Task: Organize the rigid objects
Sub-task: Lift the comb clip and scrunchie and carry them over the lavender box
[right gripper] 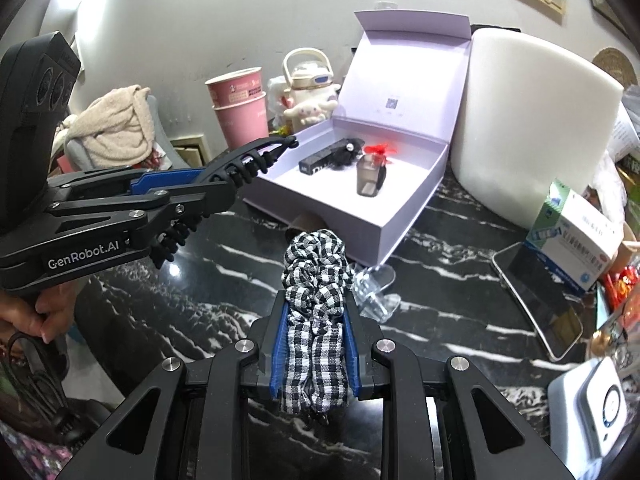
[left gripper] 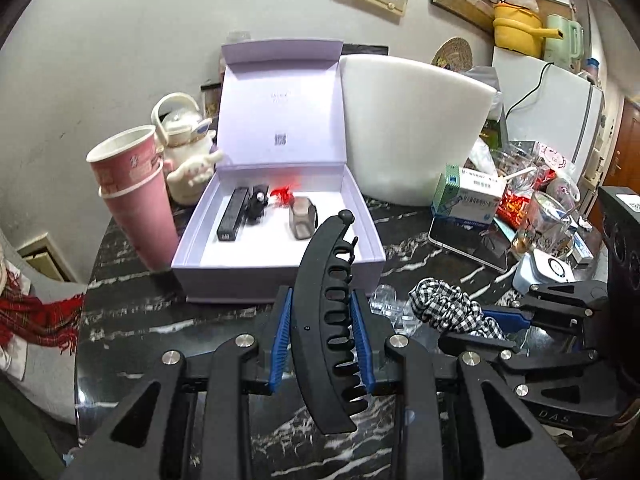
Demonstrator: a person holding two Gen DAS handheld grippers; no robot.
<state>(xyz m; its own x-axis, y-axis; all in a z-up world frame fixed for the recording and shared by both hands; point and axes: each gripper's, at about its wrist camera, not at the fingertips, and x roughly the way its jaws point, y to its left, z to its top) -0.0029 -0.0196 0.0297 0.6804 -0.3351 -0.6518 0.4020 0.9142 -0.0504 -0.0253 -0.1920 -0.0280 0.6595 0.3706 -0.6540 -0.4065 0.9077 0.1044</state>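
Left wrist view shows the left gripper point(left gripper: 323, 340) with jaws squeezed on the black hair clip point(left gripper: 326, 320), just before the open box point(left gripper: 280, 268). The right gripper point(right gripper: 314, 356) jaws hold the checkered scrunchie point(right gripper: 316, 312). Lift each over the wall, then let go slowly.

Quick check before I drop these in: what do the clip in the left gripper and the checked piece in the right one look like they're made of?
The black hair clip, held shut in the left gripper, looks like moulded hard plastic: matte, with rigid curved teeth. The checked scrunchie in the right gripper looks like woven black-and-white gingham fabric, soft and crumpled into folds. Neither shows any metal from here.
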